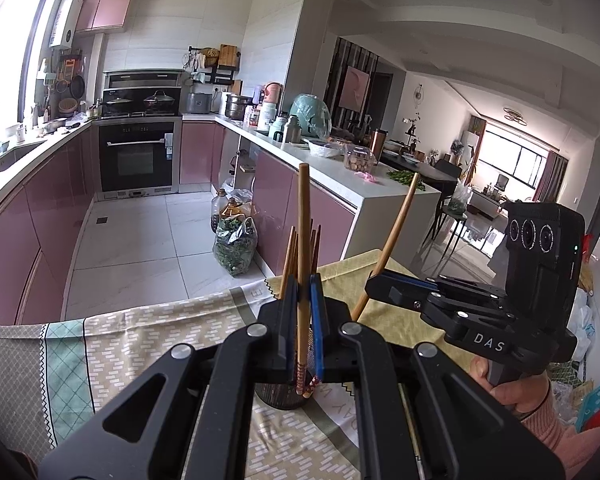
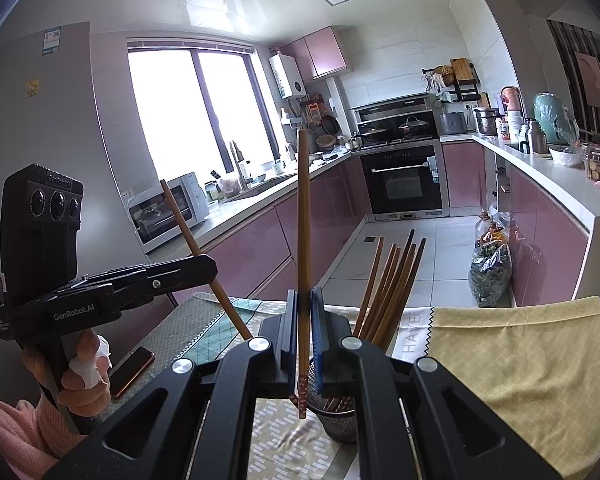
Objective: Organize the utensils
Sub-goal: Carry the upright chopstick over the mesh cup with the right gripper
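left gripper (image 1: 304,300): jaws clamped on one long brown wooden chopstick (image 1: 303,240), upright | dark mesh metal holder (image 2: 338,420) on patterned tablecloth (image 2: 520,360), already bristling with chopsticks, just beside both tips | right gripper (image 2: 304,312): pinching second chopstick (image 2: 303,220) | advice: lower patterned end straight into holder mouth, release only once inside rim.

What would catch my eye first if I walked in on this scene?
Two black handheld grippers, each pinching a single wooden chopstick upright: the left gripper and the right gripper, side by side over a patterned tablecloth. Just beyond them stands a dark mesh holder already bristling with chopsticks.
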Motion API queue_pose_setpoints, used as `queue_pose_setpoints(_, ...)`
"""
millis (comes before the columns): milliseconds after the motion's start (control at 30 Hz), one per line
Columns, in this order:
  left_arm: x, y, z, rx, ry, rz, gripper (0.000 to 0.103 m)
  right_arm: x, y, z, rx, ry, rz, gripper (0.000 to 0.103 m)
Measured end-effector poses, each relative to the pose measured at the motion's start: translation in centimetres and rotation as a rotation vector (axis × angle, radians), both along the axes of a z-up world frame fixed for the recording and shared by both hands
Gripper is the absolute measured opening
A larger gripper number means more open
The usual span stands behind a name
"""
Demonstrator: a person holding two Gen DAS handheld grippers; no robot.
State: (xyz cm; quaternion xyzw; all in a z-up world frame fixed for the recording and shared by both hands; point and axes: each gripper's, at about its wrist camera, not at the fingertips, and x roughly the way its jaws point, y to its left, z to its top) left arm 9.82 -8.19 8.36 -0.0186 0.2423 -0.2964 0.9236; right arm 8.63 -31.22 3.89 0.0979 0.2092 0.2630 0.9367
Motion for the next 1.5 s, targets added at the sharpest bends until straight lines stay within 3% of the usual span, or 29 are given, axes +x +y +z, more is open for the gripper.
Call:
queue_pose_setpoints(467,-0.5,-0.5,0.6,0.001,-0.042,0.007,0.007,0.2,0.0,0.3,0.0,-0.015,-0.018,0.006)
queue_pose_setpoints(1500,1.6,-2.2,0.2,0.05,-0.006,0.027,0.007,2.1,0.0,-0.5,0.012,0.02,-0.057,0.006)
